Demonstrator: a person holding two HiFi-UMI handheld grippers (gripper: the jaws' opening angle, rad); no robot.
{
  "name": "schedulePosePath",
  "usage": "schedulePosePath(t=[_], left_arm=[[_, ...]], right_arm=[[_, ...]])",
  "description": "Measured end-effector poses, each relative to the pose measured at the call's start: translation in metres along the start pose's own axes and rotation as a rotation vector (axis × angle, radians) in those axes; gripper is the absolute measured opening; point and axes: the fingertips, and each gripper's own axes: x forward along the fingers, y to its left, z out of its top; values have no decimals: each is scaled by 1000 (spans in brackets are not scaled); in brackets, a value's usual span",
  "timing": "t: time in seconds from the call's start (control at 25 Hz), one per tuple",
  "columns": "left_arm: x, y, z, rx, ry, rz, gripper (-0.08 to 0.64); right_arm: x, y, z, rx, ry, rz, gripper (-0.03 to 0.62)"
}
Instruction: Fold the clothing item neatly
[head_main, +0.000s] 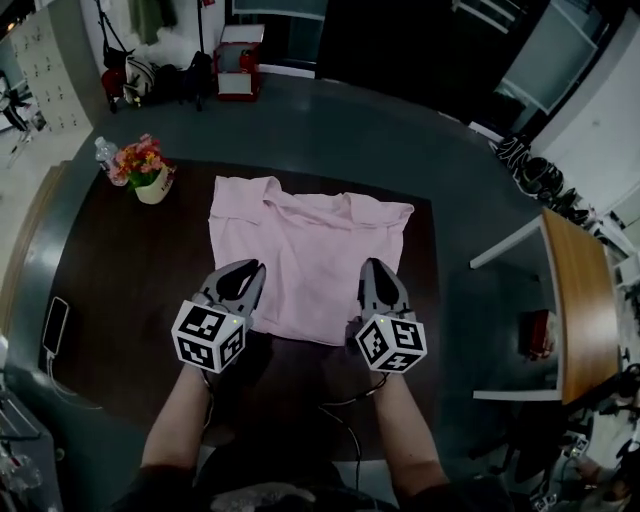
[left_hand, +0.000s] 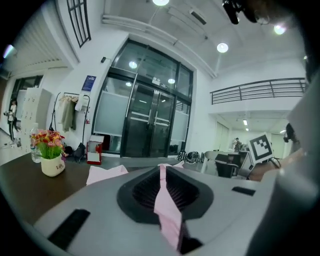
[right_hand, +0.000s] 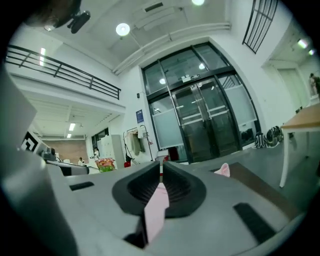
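Looks like an open hall in an office or lab building. Has tall glass doors (left_hand: 150, 125), a railed mezzanine (left_hand: 260, 89), recessed ceiling lights (left_hand: 222, 47), a coat rack (left_hand: 66, 112), possibly lockers (left_hand: 36, 107), and plain worktables (head_main: 578, 300) on a grey floor (head_main: 400, 140).

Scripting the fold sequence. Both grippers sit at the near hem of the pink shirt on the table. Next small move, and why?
Probably lift both grippers slightly and carry the near hem toward the far edge. The left gripper and right gripper each have jaws shut on pink fabric of the shirt, which lies flat on the table, so the hem looks ready to fold over.
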Motion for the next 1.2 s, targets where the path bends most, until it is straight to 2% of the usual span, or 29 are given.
schedulePosePath(t=[0.08, 0.24, 0.44, 0.64, 0.92, 1.2], left_arm=[[-16, -25, -1, -4, -18, -34, 8], [-49, -65, -7, -6, -48, -89, 8], [-96, -98, -13, 15, -109, -101, 8], [-174, -121, -15, -1, -161, -114, 8], [-295, -158, -36, 18, -179, -134, 8], [-363, -209, -57, 57, -176, -190, 8]], right_arm=[[-14, 25, 3, -11, -27, 38, -8], [-51, 68, 9, -59, -73, 68, -8], [-106, 101, 12, -48, -122, 49, -9], [-178, 150, 14, -72, -157, 32, -9], [-304, 227, 1, -80, -182, 38, -9], [-395, 258, -15, -103, -173, 3, -9]])
